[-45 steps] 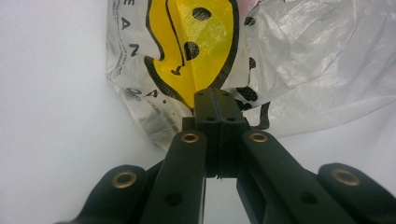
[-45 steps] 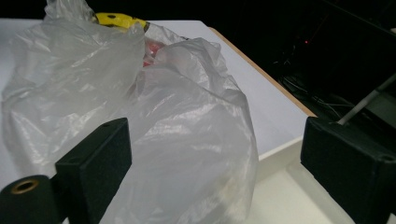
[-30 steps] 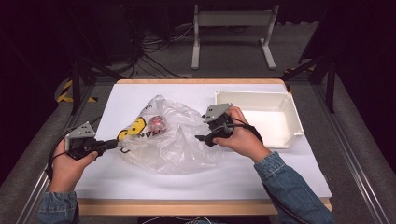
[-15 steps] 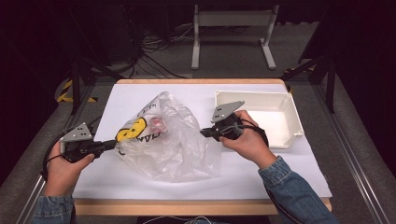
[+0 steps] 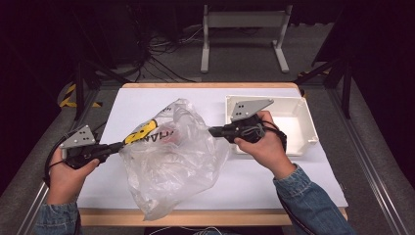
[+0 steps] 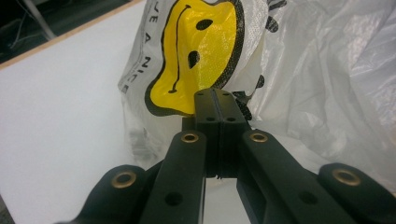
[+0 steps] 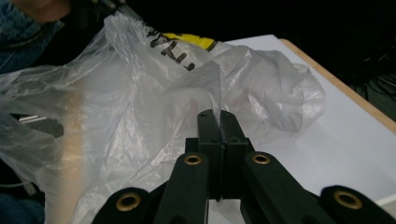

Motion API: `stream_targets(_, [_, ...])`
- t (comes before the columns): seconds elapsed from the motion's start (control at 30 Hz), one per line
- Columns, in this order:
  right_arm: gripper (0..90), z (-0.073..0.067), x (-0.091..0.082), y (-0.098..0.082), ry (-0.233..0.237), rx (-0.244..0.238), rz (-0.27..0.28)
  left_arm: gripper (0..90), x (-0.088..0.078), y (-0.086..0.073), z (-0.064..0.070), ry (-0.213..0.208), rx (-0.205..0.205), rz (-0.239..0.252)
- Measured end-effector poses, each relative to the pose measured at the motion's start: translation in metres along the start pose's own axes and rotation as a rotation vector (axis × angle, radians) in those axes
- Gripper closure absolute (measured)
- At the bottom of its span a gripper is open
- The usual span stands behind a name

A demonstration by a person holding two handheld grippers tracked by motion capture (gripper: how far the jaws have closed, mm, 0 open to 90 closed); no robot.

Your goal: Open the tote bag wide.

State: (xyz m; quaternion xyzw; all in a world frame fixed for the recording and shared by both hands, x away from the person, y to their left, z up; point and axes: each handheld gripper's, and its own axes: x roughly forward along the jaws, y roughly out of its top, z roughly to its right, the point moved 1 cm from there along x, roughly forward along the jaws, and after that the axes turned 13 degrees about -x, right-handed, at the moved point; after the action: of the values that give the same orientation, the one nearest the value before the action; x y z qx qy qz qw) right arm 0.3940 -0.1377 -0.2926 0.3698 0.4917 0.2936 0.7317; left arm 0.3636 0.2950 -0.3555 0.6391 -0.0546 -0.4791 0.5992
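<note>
A clear plastic bag [image 5: 171,161] with a yellow smiley print [image 5: 141,132] is stretched between my two grippers over the white table. My left gripper [image 5: 120,145] is shut on the bag's left edge beside the print; in the left gripper view its jaws [image 6: 215,95] pinch the film just under the smiley [image 6: 201,51]. Raised above the table, my right gripper [image 5: 211,130] is shut on the bag's right edge. Its jaws [image 7: 216,114] clamp a fold of the bag [image 7: 140,107]. Something reddish [image 5: 171,138] shows dimly through the film.
A white tray [image 5: 311,137] stands at the right, partly under my right hand. The table's white cover [image 5: 274,181] lies bare in front of the tray. The bag's lower end [image 5: 151,210] hangs over the wooden front edge. Dark floor, cables and a stand lie beyond the table.
My right gripper has closed on the bag's right edge and risen with it, pulling the film taut. The bag has spread toward the front edge. The left gripper has stayed put.
</note>
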Motion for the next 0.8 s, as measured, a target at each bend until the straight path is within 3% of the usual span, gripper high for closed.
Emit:
stream_targets(0.43, [87.3, 0.040, 0.027, 0.003, -0.079, 0.176, 0.181, 89.2, 0.018, 0.004, -0.028, 0.042, -0.107, 0.112])
stream_targets(0.8, [85.0, 0.072, 0.061, -0.010, -0.141, 0.281, 0.205, 89.6, 0.039, 0.002, -0.049, 0.068, -0.206, 0.150])
